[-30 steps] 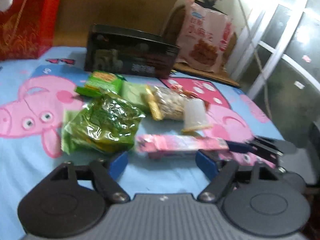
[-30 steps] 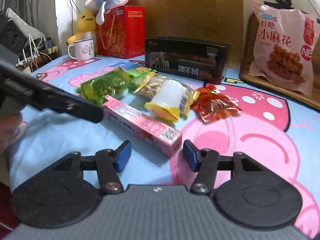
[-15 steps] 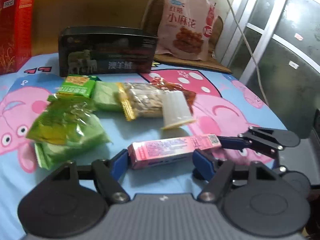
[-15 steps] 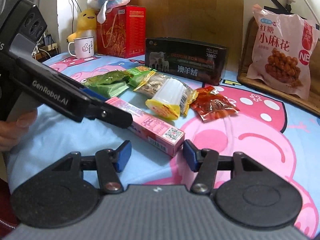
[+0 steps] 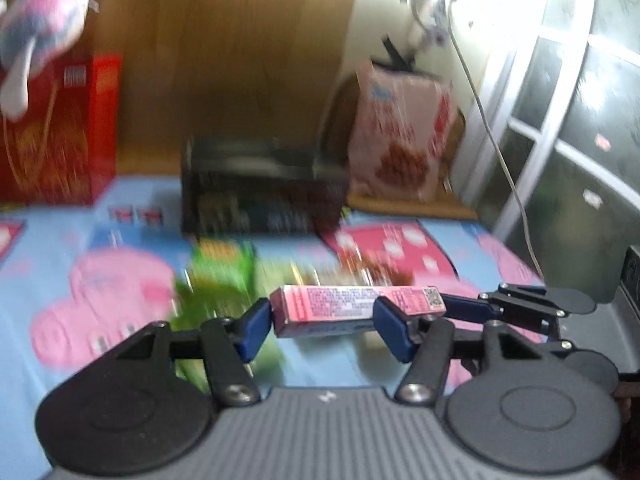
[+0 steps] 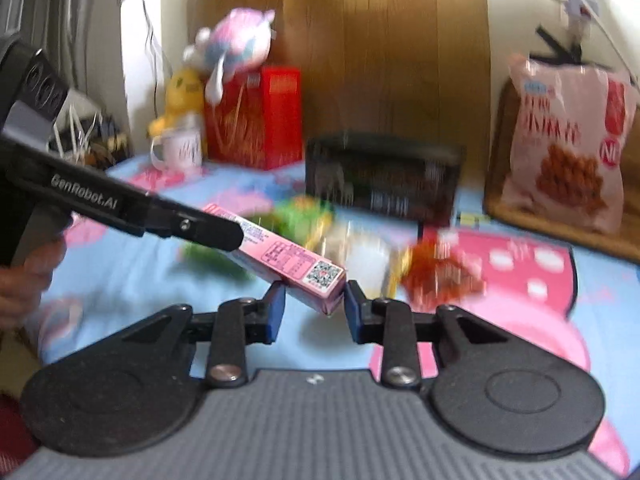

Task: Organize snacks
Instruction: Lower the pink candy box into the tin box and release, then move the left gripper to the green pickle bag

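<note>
Pink box (image 5: 356,310) hangs above the blue sheet (image 5: 120,360), clamped at both ends. Left gripper (image 5: 320,328) and right gripper (image 6: 314,310), jaws just closing, each pinch it; snack packets (image 6: 440,268) lie toward twelve o'clock.

my bed sheet (image 6: 132,280), blue with pink pigs | on it: red box (image 6: 256,120), black box (image 6: 380,178), mug (image 6: 180,152), blurred snack packets (image 6: 436,268)

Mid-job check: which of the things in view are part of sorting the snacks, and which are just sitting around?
Job:
pink box, between the fingers of both the left gripper and right gripper, whose jaws have just been closing
green packets
red packet
big snack bag

Lying about:
red carton
black box
plush toy
mug
</note>
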